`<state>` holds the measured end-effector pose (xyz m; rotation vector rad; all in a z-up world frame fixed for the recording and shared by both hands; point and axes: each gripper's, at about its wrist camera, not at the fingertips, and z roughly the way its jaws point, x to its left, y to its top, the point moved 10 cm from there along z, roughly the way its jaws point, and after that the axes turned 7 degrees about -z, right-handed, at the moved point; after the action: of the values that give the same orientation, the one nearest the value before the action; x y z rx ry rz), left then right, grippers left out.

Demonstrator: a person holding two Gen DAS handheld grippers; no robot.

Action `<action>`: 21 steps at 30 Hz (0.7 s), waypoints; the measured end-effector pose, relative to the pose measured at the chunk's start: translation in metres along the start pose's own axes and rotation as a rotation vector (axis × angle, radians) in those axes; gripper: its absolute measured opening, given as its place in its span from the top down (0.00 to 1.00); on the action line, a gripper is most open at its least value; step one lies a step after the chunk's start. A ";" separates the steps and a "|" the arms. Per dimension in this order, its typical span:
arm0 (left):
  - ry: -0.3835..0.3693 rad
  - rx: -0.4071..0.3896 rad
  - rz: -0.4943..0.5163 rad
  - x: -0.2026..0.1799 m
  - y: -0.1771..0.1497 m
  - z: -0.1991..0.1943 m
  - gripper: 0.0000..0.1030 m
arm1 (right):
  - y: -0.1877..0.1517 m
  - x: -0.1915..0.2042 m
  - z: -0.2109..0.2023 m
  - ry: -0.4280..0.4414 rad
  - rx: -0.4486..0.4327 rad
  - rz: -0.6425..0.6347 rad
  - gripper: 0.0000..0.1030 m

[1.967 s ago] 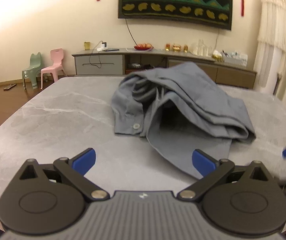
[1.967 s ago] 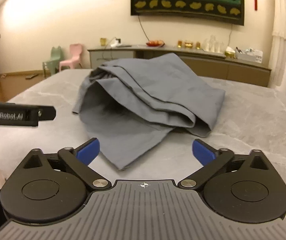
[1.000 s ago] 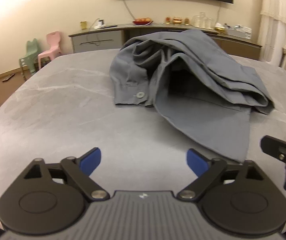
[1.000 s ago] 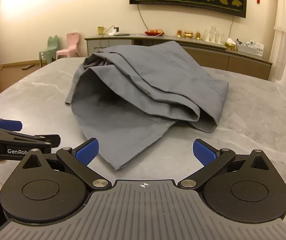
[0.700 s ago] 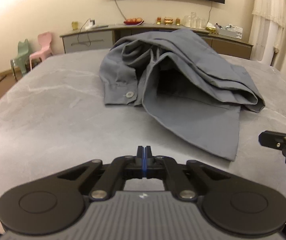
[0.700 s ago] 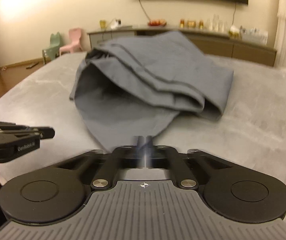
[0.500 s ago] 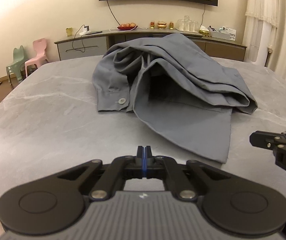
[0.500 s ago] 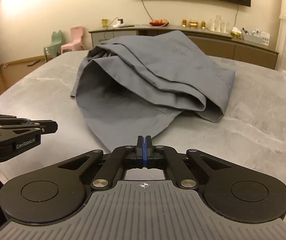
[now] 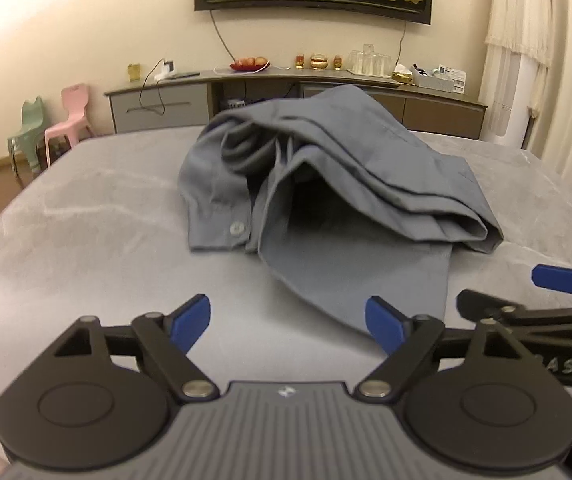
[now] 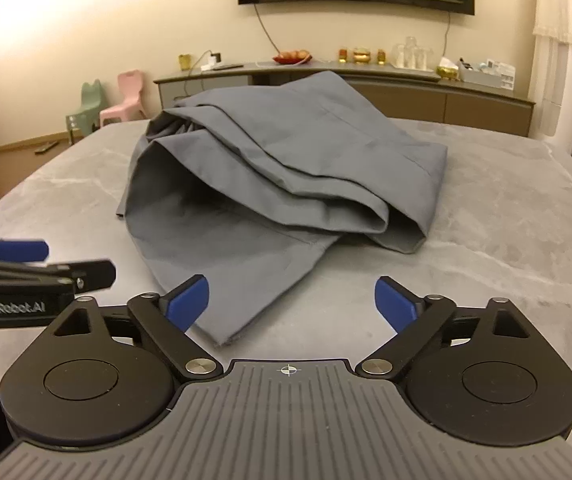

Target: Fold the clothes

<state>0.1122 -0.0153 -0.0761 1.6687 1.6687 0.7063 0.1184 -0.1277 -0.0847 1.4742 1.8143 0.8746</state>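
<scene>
left claw [image 9: 287, 320]: released, just reopened, empty | right claw [image 10: 291, 302]: released, just reopened, empty | grey shirt [image 9: 337, 200]: crumpled on worktop [image 9: 86, 240]

crumpled grey button-up shirt [image 9: 325, 184] lies heaped on the grey marble-patterned table [image 9: 86, 232], one white button [image 9: 237, 228] showing on its front edge. left gripper [image 9: 287, 320], blue-padded, has just been opening; jaws stand wide, nothing between them. right gripper [image 9: 541, 300] enters at the right edge, just beside the shirt hem.
</scene>
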 end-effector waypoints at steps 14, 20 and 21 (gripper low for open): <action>0.032 -0.028 0.067 0.035 0.092 0.094 0.02 | 0.097 0.010 0.109 -0.030 0.024 -0.207 0.07; -0.067 0.009 -0.003 0.049 0.098 0.140 0.03 | 0.142 0.041 0.186 0.020 0.022 -0.256 0.07; -0.073 -0.001 -0.002 0.050 0.101 0.142 0.03 | 0.144 0.043 0.193 0.031 0.024 -0.264 0.13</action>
<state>0.2876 0.0268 -0.0925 1.6727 1.6186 0.6374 0.3481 -0.0437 -0.0820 1.2047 1.9920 0.7491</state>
